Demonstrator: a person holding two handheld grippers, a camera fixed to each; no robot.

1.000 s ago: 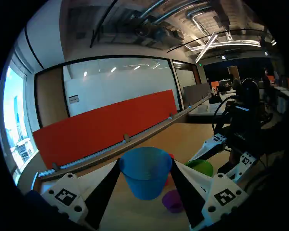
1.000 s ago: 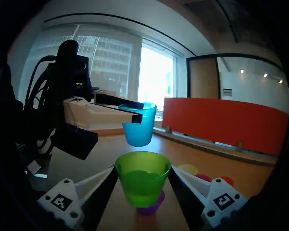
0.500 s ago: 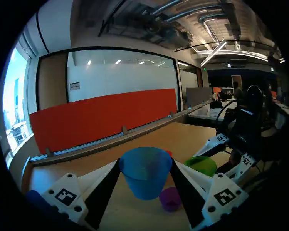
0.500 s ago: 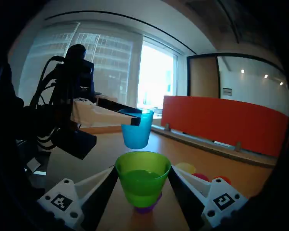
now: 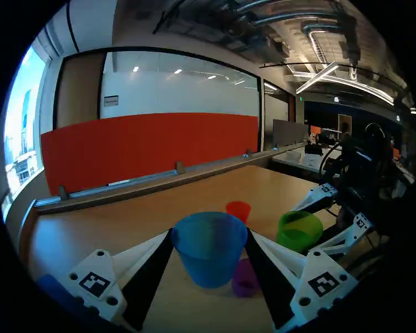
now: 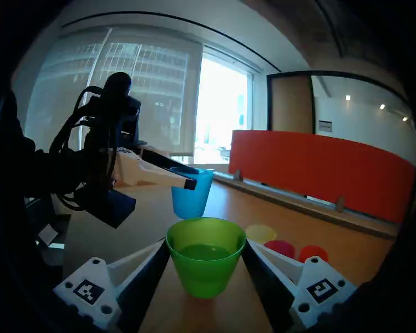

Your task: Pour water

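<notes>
My left gripper (image 5: pixel 209 238) is shut on an upright blue cup (image 5: pixel 209 255); I cannot see inside it. In the right gripper view the same blue cup (image 6: pixel 190 194) hangs just above the table, ahead and left, held in the left gripper (image 6: pixel 187 178). My right gripper (image 6: pixel 206 244) is shut on a green cup (image 6: pixel 206 266) holding greenish liquid about halfway up. From the left gripper view the green cup (image 5: pixel 300 228) sits to the right between the right gripper's fingers (image 5: pixel 341 240). The two cups are apart.
A wooden table (image 5: pixel 125 222) runs to an orange divider panel (image 5: pixel 152 144). On it stand a small purple cup (image 5: pixel 244 277) and a red cup (image 5: pixel 238 211). Yellow (image 6: pixel 260 233), pink (image 6: pixel 280 248) and orange (image 6: pixel 313 253) cups stand to the right. Dark cables and a hand (image 6: pixel 69 166) are at left.
Both grippers have come down toward the table with their cups. The blue cup has dropped lower and nearer to the green one. The purple cup under the green cup has left the right gripper view.
</notes>
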